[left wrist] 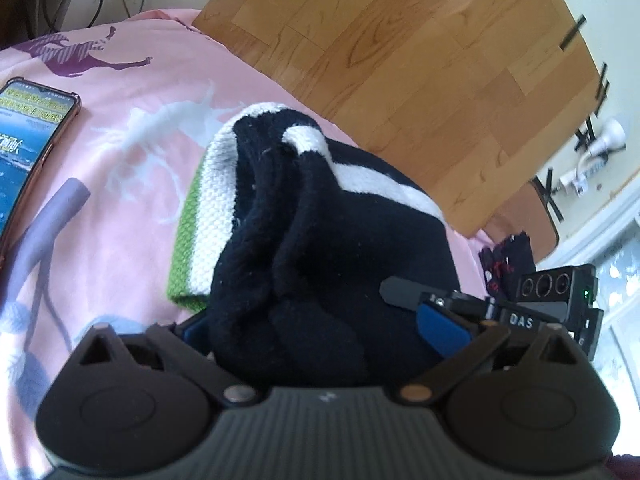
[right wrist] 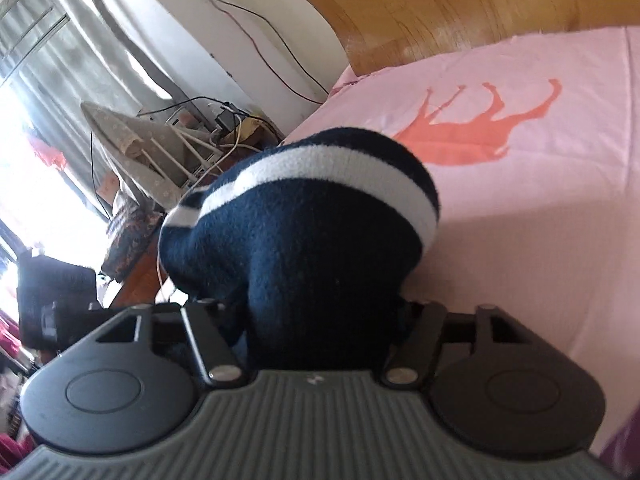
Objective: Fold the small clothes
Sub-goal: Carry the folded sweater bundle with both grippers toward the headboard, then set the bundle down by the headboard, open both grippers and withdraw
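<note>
Left wrist view first: the left tool (left wrist: 316, 332) stands spread as wide as it goes, its blue pads on either side of a bunched dark navy knit garment (left wrist: 320, 248) that fills the gap. The pads do not seem to press, so I read it as released rather than gripped. From there, toward 11 o'clock, the garment's white stripe and a green knitted edge (left wrist: 185, 240) lie flat on the pink bedsheet (left wrist: 132, 184). At 9 to 10 o'clock a phone (left wrist: 28, 140) lies face up with its screen lit – the text is too small to read. At 3 o'clock the right tool (left wrist: 532, 312) shows a casing lettered "DAS".

In the right wrist view the right tool (right wrist: 320, 320) sits about half spread with the same navy cloth humped between its fingers; whether the pads actually pinch it I cannot tell, since the cloth hides them.

The garment looks soft, thick, light and floppy – it will slump and bunch rather than hold a crease, though the fuzzy knit should not slip. Hemmed edges or corners, where the stripe runs, seem the best places to take hold.
</note>
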Available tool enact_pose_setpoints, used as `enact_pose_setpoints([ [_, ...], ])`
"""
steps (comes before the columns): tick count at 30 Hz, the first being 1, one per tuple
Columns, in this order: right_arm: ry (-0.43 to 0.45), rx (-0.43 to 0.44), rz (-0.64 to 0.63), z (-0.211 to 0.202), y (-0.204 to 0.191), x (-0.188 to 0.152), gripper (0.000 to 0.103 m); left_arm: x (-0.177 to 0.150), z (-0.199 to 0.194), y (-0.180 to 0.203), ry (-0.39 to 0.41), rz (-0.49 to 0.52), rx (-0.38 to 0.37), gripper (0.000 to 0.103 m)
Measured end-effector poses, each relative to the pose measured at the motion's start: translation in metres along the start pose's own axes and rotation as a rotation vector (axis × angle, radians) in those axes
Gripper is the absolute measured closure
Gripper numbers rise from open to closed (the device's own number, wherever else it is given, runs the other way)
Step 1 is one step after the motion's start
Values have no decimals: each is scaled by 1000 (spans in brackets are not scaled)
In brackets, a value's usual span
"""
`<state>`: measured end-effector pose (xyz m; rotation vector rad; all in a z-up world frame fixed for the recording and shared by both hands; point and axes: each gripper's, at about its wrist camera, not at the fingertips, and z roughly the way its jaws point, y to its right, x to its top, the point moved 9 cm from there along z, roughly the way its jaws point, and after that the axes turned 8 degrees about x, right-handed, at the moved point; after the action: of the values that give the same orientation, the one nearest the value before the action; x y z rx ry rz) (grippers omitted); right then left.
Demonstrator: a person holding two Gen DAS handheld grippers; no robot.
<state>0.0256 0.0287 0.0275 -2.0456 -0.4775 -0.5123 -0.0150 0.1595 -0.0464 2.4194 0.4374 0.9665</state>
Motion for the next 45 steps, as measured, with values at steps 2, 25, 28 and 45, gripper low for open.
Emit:
enact_pose_setpoints([
  [2,-8,16,8,0,3,5,48,5,7,4,16,-9,20,3],
  [25,169,38,-117,133,84,240,55,265,157,-22,242,35,406,33],
  [28,152,17,-72,149,114,244,54,265,180,-29,236,53,459,32],
  [45,222,-489,-206,29,79,143,23,186,120,0,288,-22,649,17],
])
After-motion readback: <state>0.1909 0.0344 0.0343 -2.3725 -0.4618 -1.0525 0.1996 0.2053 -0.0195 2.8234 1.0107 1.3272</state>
